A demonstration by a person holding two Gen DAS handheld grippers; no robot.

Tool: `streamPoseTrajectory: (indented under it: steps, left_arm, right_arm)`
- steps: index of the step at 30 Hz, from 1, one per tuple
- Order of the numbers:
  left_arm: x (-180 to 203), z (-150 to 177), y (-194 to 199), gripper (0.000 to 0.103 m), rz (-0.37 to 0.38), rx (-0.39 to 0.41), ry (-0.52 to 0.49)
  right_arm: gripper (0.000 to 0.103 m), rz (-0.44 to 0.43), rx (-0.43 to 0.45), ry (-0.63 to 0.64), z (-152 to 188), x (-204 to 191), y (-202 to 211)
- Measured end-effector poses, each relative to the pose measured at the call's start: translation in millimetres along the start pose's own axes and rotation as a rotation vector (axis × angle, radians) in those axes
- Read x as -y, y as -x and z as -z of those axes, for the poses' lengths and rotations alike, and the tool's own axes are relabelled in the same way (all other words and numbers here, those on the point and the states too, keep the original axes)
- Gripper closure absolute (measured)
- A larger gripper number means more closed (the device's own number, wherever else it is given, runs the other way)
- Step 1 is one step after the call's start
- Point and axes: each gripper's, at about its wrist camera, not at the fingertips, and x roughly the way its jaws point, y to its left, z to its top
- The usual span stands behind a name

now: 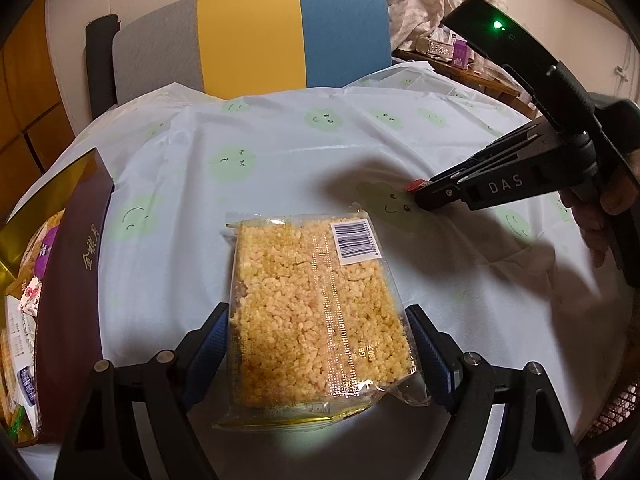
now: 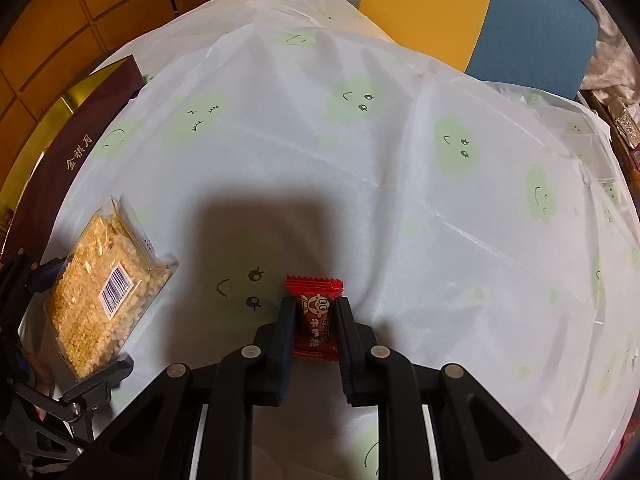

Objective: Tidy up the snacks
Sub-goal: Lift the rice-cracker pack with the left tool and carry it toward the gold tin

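A clear pack of yellow puffed-rice cake (image 1: 312, 308) lies lengthwise between the blue pads of my left gripper (image 1: 318, 332), which press on its two long sides. The same pack (image 2: 100, 292) shows at the left of the right wrist view. My right gripper (image 2: 316, 312) is shut on a small red wrapped candy (image 2: 316, 320), low over the tablecloth. In the left wrist view that gripper (image 1: 420, 194) comes in from the right, with a bit of the red candy (image 1: 416, 185) at its tip. A maroon box (image 1: 76, 256) with gold lining holds several snack packs at the left.
A pale cloth with green smiley faces (image 2: 400, 184) covers the round table. A grey, yellow and blue chair (image 1: 248, 36) stands behind the far edge. Small items sit on a wooden surface (image 1: 460, 52) at the back right. The maroon box (image 2: 96, 128) borders the table's left side.
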Motion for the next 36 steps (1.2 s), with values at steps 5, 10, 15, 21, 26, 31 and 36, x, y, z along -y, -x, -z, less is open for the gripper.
streamPoseTrajectory:
  steps: [5,10,15,21,26,31,36]
  left_arm:
    - [1,-3,-1,0.018,-0.009,-0.024,0.003]
    - [2,-5,-1,0.017,-0.016,-0.038,0.002]
    - [1,-9,-3,0.017,-0.021,-0.053,-0.004]
    - [-2,-17,-9,0.021,-0.011,-0.063,0.006]
    - [-8,-13,-4,0.027,0.017,-0.045,0.013]
    - [-18,-7,9,0.027,0.101,-0.028,0.084]
    - [-24,-2,22,0.027,0.119,-0.024,0.124]
  right_arm:
    - [0.084,0.019,0.005,0.026,2,-6,3]
    - [0.084,0.025,0.004,0.032,4,-10,4]
    - [0.084,0.037,0.005,0.048,2,-15,2]
    - [0.084,0.037,0.005,0.050,3,-16,2]
    - [0.084,0.043,0.006,0.054,3,-18,1]
    - [0.084,0.050,0.009,0.065,5,-21,0]
    - [0.084,0.058,0.013,0.075,7,-25,0]
